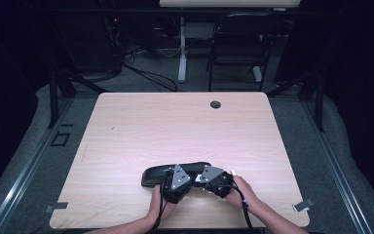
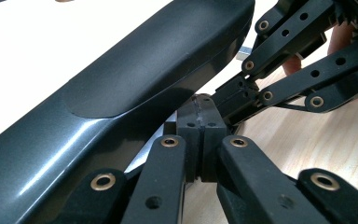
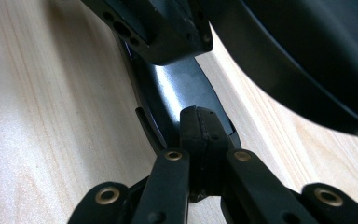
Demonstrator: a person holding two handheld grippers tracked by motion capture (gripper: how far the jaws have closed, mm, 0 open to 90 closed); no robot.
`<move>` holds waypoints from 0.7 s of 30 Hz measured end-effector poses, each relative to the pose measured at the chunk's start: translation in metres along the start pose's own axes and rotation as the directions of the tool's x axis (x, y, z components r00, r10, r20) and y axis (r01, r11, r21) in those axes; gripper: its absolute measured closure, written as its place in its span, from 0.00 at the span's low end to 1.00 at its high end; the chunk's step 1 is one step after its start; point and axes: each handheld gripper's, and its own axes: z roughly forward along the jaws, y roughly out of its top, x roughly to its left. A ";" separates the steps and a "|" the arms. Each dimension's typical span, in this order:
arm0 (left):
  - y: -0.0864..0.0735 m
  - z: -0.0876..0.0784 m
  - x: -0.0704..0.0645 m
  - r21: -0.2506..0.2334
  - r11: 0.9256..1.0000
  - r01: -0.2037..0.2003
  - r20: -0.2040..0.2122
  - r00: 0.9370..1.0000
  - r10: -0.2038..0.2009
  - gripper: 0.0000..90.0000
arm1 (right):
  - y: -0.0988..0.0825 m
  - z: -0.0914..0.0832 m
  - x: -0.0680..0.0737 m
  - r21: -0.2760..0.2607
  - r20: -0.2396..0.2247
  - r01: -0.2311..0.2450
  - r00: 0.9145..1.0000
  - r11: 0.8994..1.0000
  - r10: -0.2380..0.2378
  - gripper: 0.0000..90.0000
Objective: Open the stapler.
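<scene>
A long, dark, glossy case (image 1: 175, 174), shaped like a slim glasses case, lies near the person's edge of the pale wood bench (image 1: 141, 131), its long axis running across the bench from left to right, roughly parallel to that near edge. Both tools sit just on the person's side of the case, close together and touching or nearly touching it around its middle and right part: the left gripper (image 1: 176, 181) is by the middle, the right gripper (image 1: 213, 179) nearer the right end. In the left gripper view its fingers (image 2: 198, 140) stand pressed together, pad against pad, with nothing between them, and the case (image 2: 121, 98) rises as a dark rounded body up and to the left of the tips, very close by. In the right gripper view its fingers (image 3: 204, 135) are likewise closed flat on each other and hold nothing; a thin dark shiny lip of the case (image 3: 177, 88) runs on from the tips, with the bulk of the case above at upper right. Neither hand is clearly nearer; judged from this, any grasp calls for the fingers to part first, then close across the case's short width
</scene>
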 end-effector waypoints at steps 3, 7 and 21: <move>0.002 -0.002 0.001 -0.015 1.000 0.004 -0.005 1.000 -0.004 1.00 | 0.000 0.000 0.000 -0.001 -0.006 -0.001 1.000 1.000 0.001 1.00; 0.002 -0.002 0.001 -0.016 1.000 0.002 -0.003 1.000 -0.002 1.00 | 0.000 0.000 0.000 0.003 -0.004 0.005 1.000 1.000 -0.005 1.00; 0.006 -0.005 0.002 -0.019 1.000 -0.005 -0.004 1.000 0.005 1.00 | 0.000 0.000 0.001 0.000 -0.003 0.003 1.000 1.000 -0.003 1.00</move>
